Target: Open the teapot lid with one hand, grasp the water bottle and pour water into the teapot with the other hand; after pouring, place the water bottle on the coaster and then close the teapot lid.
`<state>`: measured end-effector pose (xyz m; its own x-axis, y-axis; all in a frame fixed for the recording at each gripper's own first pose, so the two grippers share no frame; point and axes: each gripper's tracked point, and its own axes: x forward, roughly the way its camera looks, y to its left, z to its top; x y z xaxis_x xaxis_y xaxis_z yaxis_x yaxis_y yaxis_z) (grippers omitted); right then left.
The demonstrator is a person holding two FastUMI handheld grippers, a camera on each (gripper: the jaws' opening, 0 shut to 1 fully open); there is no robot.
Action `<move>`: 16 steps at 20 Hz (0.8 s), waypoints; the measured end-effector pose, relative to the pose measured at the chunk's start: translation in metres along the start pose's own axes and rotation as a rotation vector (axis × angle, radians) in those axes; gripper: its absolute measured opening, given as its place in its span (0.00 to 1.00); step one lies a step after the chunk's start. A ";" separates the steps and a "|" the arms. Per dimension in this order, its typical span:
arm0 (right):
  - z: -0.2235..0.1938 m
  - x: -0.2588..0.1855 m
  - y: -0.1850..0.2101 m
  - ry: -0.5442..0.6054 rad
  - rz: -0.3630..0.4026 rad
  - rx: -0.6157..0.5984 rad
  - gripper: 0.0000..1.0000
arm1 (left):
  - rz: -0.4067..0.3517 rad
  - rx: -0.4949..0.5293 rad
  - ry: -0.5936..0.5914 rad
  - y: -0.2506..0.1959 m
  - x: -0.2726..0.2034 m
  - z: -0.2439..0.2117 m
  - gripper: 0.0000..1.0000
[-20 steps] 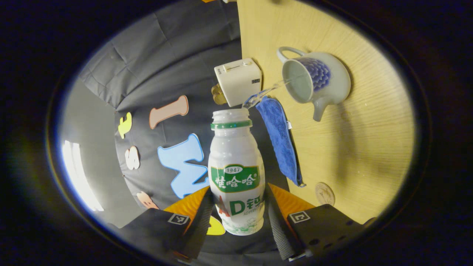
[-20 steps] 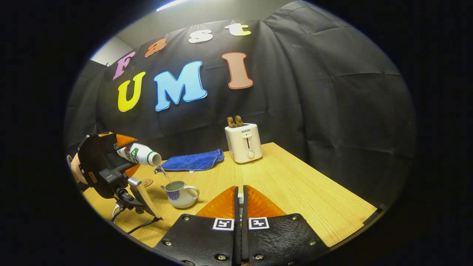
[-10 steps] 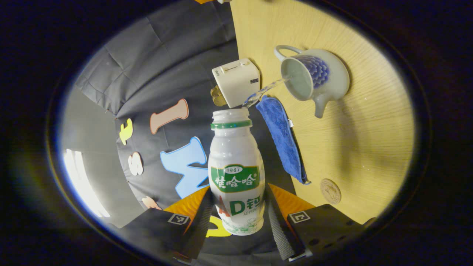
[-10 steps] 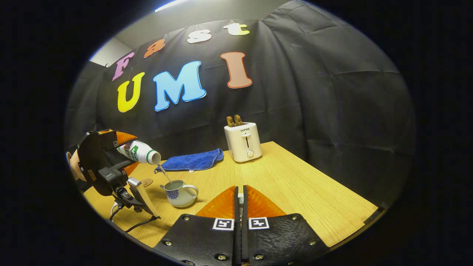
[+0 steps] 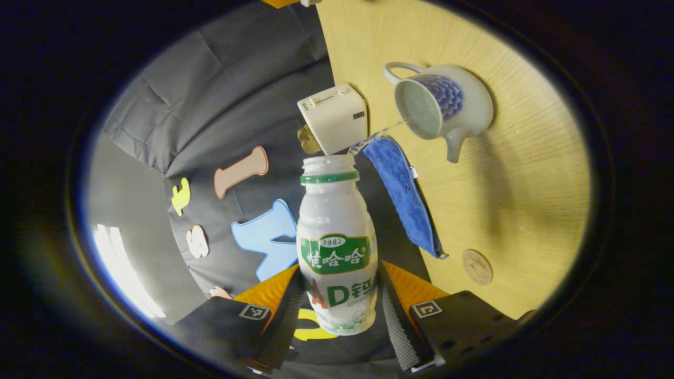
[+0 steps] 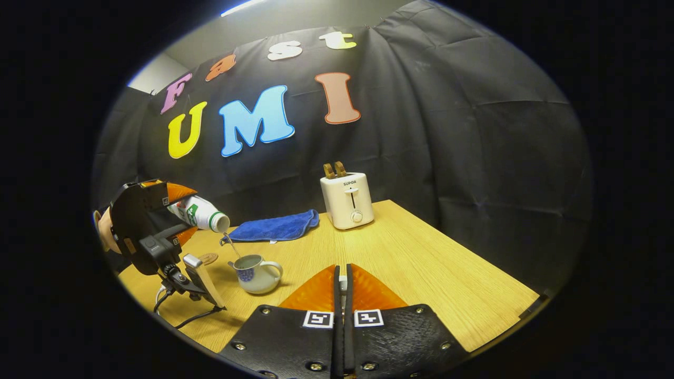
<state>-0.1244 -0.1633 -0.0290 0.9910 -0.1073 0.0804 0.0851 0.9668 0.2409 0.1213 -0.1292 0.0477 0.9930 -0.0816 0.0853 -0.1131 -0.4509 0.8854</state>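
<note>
Left gripper (image 5: 339, 308) clamps the water bottle (image 5: 337, 247) at its lower body, one finger on each side. Bottle tipped mouth-down over the open teapot (image 6: 256, 272); thin stream of water runs from mouth into pot. Teapot stands on the table (image 6: 421, 268), coaster (image 5: 477, 266) lies near it, blue cloth (image 6: 274, 229) and toaster (image 6: 346, 202) behind. Right gripper (image 6: 342, 295) has fingers pressed together; a small pale object sits between their tips, cannot tell what.

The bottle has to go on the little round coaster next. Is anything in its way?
Nothing visible blocks it. The coaster lies bare on the table, with the blue cloth beside it and the teapot farther off. The left gripper holds the bottle tilted, pouring.
</note>
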 end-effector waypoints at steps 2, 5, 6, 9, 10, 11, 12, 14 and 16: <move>0.000 0.001 0.001 0.000 0.002 -0.002 0.00 | 0.001 0.014 -0.004 0.001 0.002 0.002 0.87; 0.002 0.001 0.001 -0.003 0.003 -0.007 0.00 | 0.005 0.032 -0.009 0.002 0.001 0.002 0.87; 0.002 0.000 0.002 -0.003 0.003 -0.007 0.00 | 0.005 0.037 -0.011 0.002 0.002 0.003 0.87; 0.000 0.000 0.001 0.001 0.004 -0.005 0.00 | 0.011 0.051 -0.017 0.004 0.002 0.005 0.87; -0.001 0.000 0.001 0.002 0.003 -0.006 0.00 | 0.012 0.057 -0.018 0.005 0.002 0.005 0.87; -0.001 0.000 -0.001 0.003 0.003 -0.006 0.00 | 0.015 0.062 -0.018 0.005 0.002 0.006 0.87; -0.001 0.000 -0.001 0.003 0.002 -0.006 0.00 | 0.017 0.066 -0.018 0.005 0.002 0.006 0.87; -0.002 0.000 -0.002 0.004 0.001 -0.004 0.00 | 0.020 0.074 -0.018 0.005 0.002 0.005 0.87; -0.003 -0.001 -0.001 0.005 0.002 -0.004 0.00 | 0.026 0.085 -0.019 0.007 0.003 0.006 0.87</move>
<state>-0.1247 -0.1640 -0.0319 0.9916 -0.1046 0.0761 0.0839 0.9678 0.2372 0.1228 -0.1378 0.0510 0.9889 -0.1109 0.0987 -0.1425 -0.5223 0.8407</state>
